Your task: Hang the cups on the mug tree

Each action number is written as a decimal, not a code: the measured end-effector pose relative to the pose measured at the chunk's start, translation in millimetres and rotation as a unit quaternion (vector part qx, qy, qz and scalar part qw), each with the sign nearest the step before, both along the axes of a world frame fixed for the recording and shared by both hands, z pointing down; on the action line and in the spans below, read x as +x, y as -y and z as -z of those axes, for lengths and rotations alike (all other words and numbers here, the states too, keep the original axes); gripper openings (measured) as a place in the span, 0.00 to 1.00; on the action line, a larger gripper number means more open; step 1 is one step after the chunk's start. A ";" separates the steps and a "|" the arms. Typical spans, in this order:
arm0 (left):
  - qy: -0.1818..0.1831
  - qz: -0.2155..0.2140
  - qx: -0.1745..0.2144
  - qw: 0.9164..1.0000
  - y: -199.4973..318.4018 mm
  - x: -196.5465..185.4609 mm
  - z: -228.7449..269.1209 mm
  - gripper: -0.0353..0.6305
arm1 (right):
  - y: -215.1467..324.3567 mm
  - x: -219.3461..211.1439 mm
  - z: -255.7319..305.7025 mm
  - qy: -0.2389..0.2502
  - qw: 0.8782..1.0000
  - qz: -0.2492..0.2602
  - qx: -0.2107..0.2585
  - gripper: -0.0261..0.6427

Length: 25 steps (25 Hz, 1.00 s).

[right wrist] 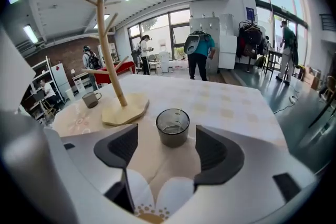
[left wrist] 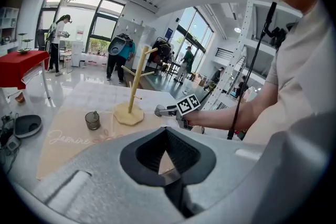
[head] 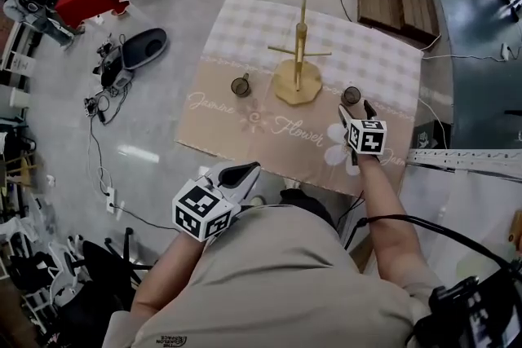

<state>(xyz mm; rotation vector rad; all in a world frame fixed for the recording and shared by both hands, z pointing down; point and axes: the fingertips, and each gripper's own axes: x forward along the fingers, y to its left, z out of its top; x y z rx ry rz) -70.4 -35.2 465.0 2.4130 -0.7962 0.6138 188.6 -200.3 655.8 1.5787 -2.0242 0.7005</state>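
Grey cup (right wrist: 173, 127) stood right of the mug tree (right wrist: 113, 60), untouched between the right gripper's (right wrist: 167, 136) spread jaws. Probably best to centre it, then clench gently. Left gripper (left wrist: 167, 131) was clenched empty, well short of the tree.

Right tool (head: 357, 110) held far forward, jaws wide apart; left tool (head: 247, 171) (jaws apparently together) held close in
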 end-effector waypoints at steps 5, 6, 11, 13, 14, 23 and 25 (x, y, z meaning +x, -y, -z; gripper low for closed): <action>0.006 0.018 0.002 1.000 12.8 2.7 1.3 0.06 | 19.4 1.1 -17.7 0.005 1.000 -0.006 -0.016 0.55; 0.007 0.020 0.002 1.000 14.3 3.1 2.0 0.06 | 22.3 2.0 -20.3 0.005 1.000 -0.009 -0.019 0.55; 0.013 0.030 0.001 0.999 17.8 2.4 3.1 0.06 | 31.2 4.9 -31.0 0.002 0.999 -0.017 -0.029 0.55; 0.015 0.032 0.002 0.999 19.7 1.9 2.1 0.06 | 33.0 5.1 -31.4 0.002 1.000 -0.016 -0.026 0.49; 0.015 0.034 0.002 0.999 20.5 1.5 1.5 0.06 | 33.4 4.7 -31.4 0.001 1.000 -0.014 -0.025 0.45; 0.014 0.032 0.007 0.999 20.3 5.9 2.1 0.06 | 34.3 4.0 -12.4 0.001 1.000 0.028 0.010 0.44; 0.013 0.029 0.010 0.999 20.3 7.5 3.4 0.06 | 35.2 2.2 1.9 0.000 0.998 0.046 0.030 0.44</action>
